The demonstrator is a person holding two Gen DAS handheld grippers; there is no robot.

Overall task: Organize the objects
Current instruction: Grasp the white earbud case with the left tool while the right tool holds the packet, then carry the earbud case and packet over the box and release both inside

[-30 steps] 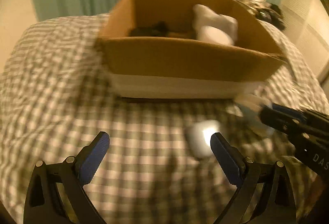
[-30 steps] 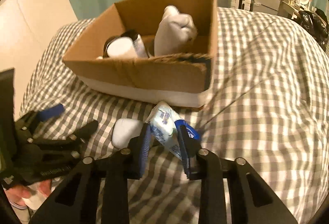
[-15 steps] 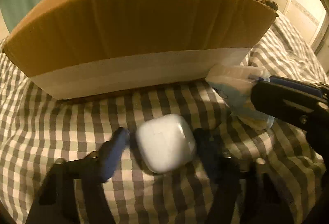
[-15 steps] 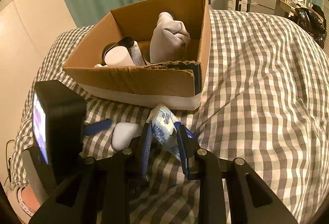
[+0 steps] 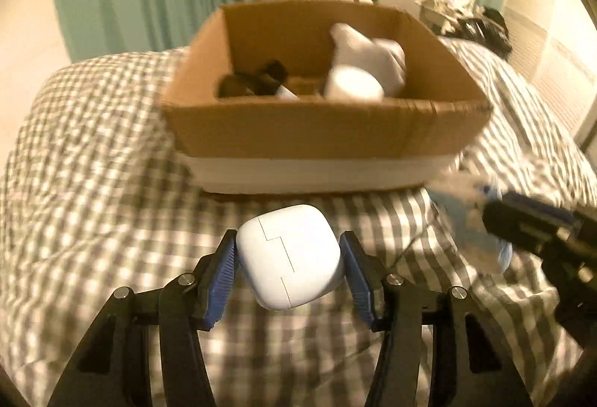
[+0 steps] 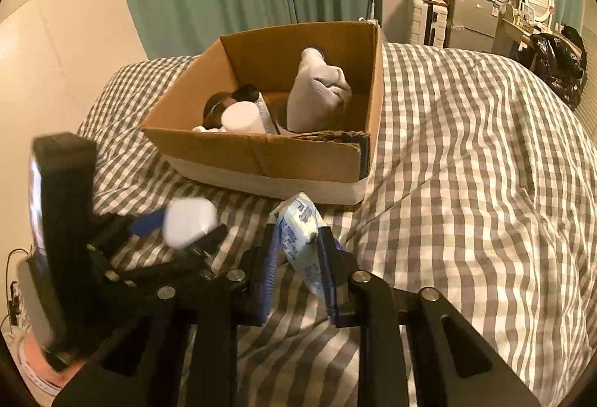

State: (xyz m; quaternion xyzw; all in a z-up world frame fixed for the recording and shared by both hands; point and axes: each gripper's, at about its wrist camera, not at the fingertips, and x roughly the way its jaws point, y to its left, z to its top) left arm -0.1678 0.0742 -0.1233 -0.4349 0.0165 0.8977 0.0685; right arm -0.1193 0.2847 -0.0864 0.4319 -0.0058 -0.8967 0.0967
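The white earbud case, at lower centre of the left view, is clamped by the left hand-held gripper; the wet-wipe packet is pinched by the right hand-held gripper; both are held clear of the checked bed, probably for dropping into the cardboard box above.

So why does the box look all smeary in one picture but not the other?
Left wrist view: the box and the packet are smeared by motion blur, while the white case in the tongs is sharp. Right wrist view: the box is crisp; only the case looks blurred. Both views are dim, yellowish, and bent round by the fisheye lens.
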